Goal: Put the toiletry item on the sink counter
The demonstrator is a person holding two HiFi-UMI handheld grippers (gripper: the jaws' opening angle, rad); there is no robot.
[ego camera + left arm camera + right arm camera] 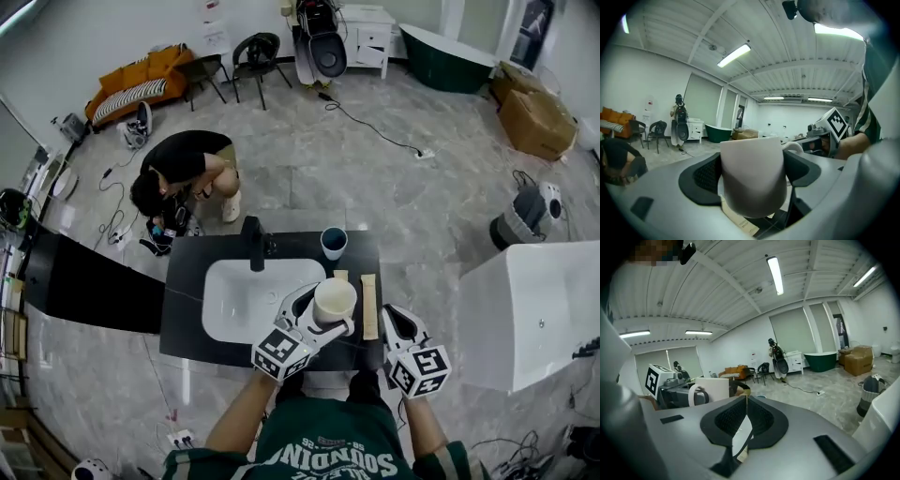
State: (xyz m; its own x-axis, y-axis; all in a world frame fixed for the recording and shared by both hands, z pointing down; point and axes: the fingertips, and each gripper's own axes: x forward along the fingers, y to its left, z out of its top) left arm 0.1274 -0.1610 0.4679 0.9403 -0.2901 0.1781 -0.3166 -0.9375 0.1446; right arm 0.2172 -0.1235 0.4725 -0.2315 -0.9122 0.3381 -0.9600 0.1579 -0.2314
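My left gripper is shut on a cream mug and holds it upright above the right part of the black sink counter. In the left gripper view the mug fills the space between the dark pads, its handle toward the right. A long beige box lies on the counter just right of the mug and shows below it as the box. My right gripper hovers beside the box's near end, jaws together with nothing between them. The right gripper view shows the mug at its left.
A white basin with a black faucet fills the counter's left half. A blue cup stands at the back edge. A person crouches behind the counter's left corner. A white tub stands at the right.
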